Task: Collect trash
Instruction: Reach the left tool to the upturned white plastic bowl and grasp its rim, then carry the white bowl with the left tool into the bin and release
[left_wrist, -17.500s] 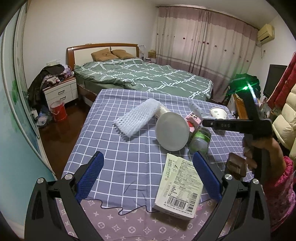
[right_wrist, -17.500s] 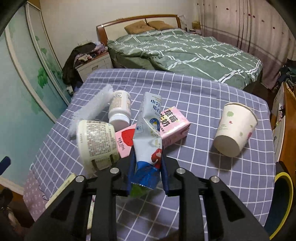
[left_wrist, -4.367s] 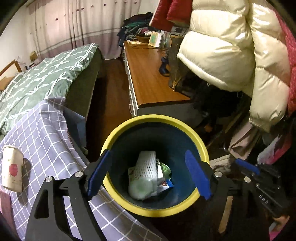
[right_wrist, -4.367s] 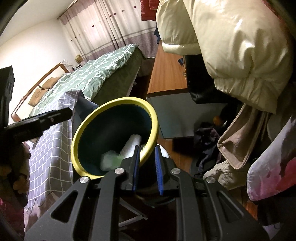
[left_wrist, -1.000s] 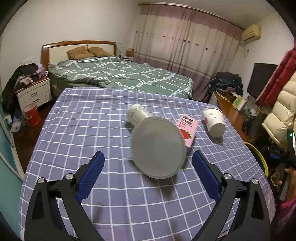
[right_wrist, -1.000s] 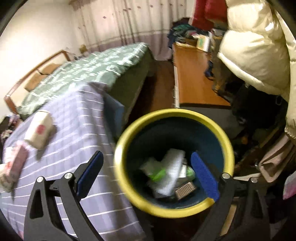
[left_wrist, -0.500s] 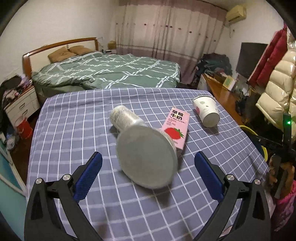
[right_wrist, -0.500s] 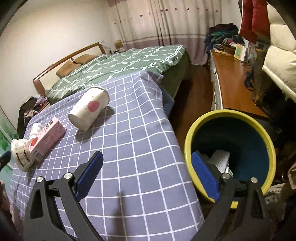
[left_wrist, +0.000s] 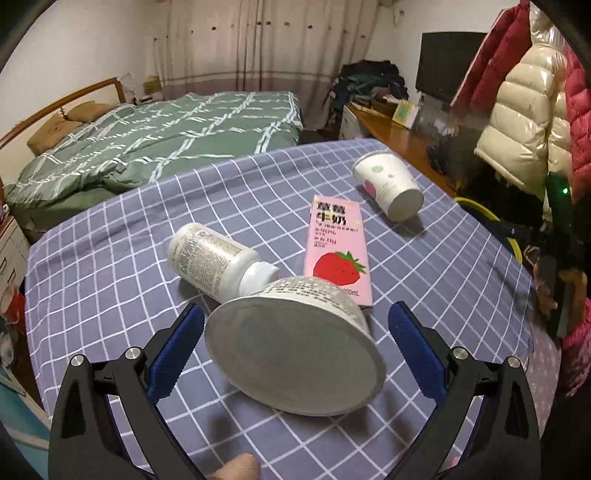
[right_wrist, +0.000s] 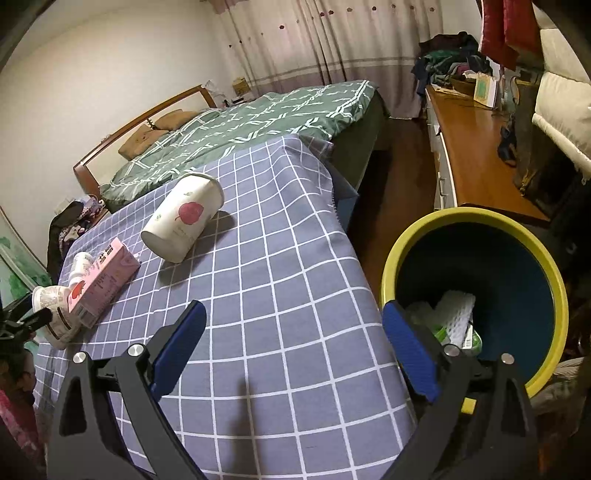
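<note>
The left gripper (left_wrist: 295, 343), fingers spread wide, has swung back to bracket the yogurt tub (left_wrist: 295, 343) beside the strawberry milk carton (left_wrist: 338, 251), its next pickup; the right gripper (right_wrist: 291, 350) hangs open and empty.

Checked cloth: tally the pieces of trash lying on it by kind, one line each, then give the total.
Foil-lidded tubs: 1, the foil-lidded tub on its side
White bottles: 1, the white bottle lying down
Pink cartons: 1, the pink strawberry carton lying flat
Paper cups: 1, the paper cup tipped over
Total: 4
</note>
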